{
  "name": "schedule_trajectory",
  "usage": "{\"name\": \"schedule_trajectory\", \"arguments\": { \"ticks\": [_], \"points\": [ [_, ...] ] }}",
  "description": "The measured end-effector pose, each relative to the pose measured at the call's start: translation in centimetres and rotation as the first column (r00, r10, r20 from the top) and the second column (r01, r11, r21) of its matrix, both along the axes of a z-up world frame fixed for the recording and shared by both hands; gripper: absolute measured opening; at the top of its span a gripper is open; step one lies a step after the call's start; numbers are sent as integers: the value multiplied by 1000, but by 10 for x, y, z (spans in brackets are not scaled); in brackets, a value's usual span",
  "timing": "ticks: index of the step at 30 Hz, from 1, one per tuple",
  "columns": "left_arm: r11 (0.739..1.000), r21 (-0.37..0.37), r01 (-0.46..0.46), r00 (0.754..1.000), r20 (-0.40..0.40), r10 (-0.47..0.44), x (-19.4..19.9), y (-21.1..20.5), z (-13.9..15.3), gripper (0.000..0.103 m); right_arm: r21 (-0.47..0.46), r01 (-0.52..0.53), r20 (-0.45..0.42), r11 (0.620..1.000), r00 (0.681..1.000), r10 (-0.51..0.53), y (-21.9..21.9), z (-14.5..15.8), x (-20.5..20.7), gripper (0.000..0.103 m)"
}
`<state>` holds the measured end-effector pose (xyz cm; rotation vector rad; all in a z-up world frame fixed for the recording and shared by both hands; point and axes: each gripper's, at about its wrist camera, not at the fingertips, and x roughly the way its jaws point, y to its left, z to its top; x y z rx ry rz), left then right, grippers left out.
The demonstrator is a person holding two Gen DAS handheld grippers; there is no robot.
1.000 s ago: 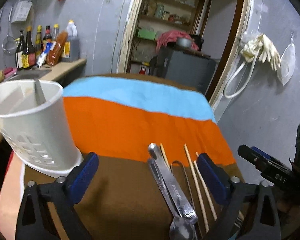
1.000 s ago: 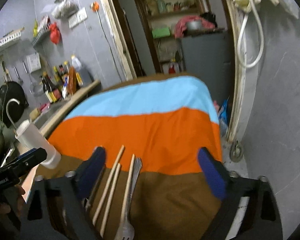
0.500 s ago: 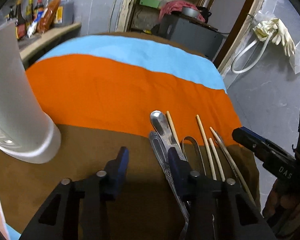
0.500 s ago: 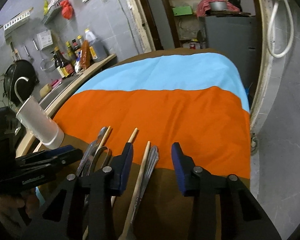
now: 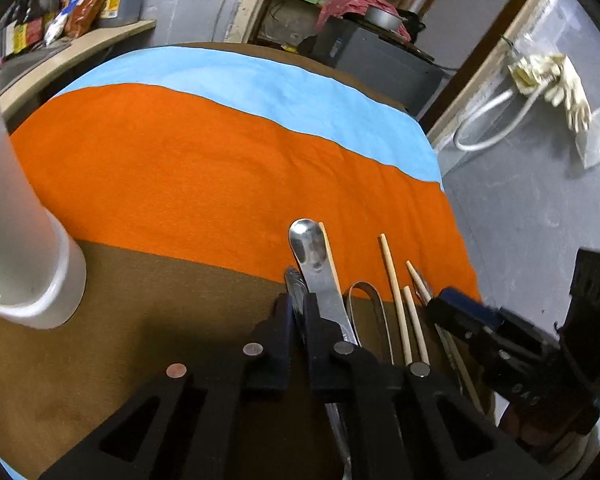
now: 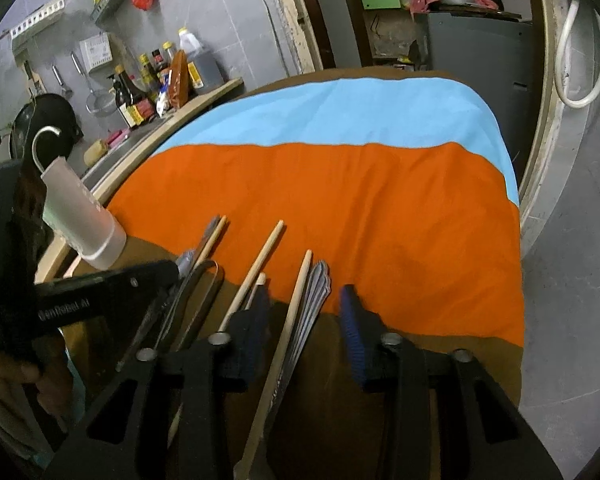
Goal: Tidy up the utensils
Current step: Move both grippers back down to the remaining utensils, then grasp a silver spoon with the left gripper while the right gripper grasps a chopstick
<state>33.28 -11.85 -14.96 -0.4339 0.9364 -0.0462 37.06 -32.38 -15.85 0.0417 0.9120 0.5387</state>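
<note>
**Two grippers settle on a row of cutlery laid out for sorting**

The utensils lie side by side on the near brown band of the striped cloth [image 6: 340, 200] covering the desk, handles toward the person, which suits a straight forward reach.

The left gripper [image 5: 297, 312] has its fingers clenched on the ridged handle of a metal utensil [image 5: 294, 280], probably a fork or spoon; its head is hidden. The right gripper [image 6: 305, 312] is partly released, fingers straddling a wooden chopstick [image 6: 296, 304] and the fork [image 6: 314, 292] lying touching it, gripping neither yet.

The white holder [image 5: 24, 256] stands well apart at the left, likely the destination.

By count:
- four chopsticks
- one broad spoon handle [image 5: 314, 256]
- one pair of tongs [image 5: 370, 300]
- the clenched utensil
- the fork
</note>
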Motion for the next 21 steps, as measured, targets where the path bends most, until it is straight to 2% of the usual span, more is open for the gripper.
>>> {"name": "schedule_trajectory", "arguments": {
  "ticks": [3,5,12,15,21],
  "points": [
    [1000,-11,-11,1000,1,11,-3,0,0,4,8,8,-12,1000,1000,-8,-5,-2,-3,17],
    [1000,-11,-11,1000,2,11,-5,1,0,4,23,20,-21,1000,1000,-20,-9,-2,-2,8],
    [999,-36,-11,1000,-28,10,-6,8,1,4,26,54,-20,998,998,-54,-18,-2,-3,6],
    [995,-96,-5,998,-68,-2,-4,13,-2,6,20,62,-23,998,998,-61,-19,-2,-2,6],
    [993,-110,34,995,-93,-44,-5,8,-5,14,23,61,-42,998,997,-60,-18,-4,1,6]
  ]
}}
